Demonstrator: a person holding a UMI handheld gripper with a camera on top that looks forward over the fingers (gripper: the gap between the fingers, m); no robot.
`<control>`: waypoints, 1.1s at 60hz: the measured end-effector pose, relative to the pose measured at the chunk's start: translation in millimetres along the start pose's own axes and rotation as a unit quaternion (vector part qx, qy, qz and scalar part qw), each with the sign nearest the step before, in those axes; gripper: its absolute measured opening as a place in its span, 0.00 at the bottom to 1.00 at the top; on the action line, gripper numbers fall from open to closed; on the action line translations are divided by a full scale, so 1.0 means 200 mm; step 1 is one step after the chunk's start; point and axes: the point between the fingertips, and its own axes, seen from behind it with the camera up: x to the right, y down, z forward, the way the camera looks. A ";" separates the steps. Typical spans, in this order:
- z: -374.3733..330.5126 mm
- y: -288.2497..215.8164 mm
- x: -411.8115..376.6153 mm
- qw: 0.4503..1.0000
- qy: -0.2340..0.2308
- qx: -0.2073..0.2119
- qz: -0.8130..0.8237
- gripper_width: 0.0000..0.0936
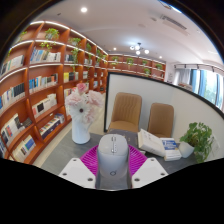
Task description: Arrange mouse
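The gripper (113, 172) holds a grey mouse (113, 158) between its two fingers. The magenta pads (91, 158) lie against the mouse's left and right sides with no visible gap, so the jaws are closed onto the mouse at about the mouse's own width. The white finger bodies flare outward below the pads. The mouse points away from the camera, its long axis in line with the fingers, and it hides the surface directly beneath it; whether it rests on the table (70, 152) or is lifted clear of it cannot be told.

The grey table extends ahead of the fingers. A white vase (81, 129) of pale pink flowers (83, 102) stands on it ahead and to the left, apart from the mouse. An open book (156, 144) lies ahead and to the right, near the right finger, with a small blue thing beside it and a green potted plant (199, 139) beyond. A bare strip of tabletop runs straight ahead between vase and book.

Two tan chairs (126, 111) stand at the table's far edge before a white partition. Wooden bookshelves (40, 85) line the wall on the left.
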 end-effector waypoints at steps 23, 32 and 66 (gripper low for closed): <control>-0.05 0.71 1.07 0.993 0.072 -0.089 0.036 0.39; -0.01 1.17 1.10 0.984 0.057 -0.159 0.058 0.39; 0.06 1.57 1.04 0.980 0.037 -0.172 0.095 0.54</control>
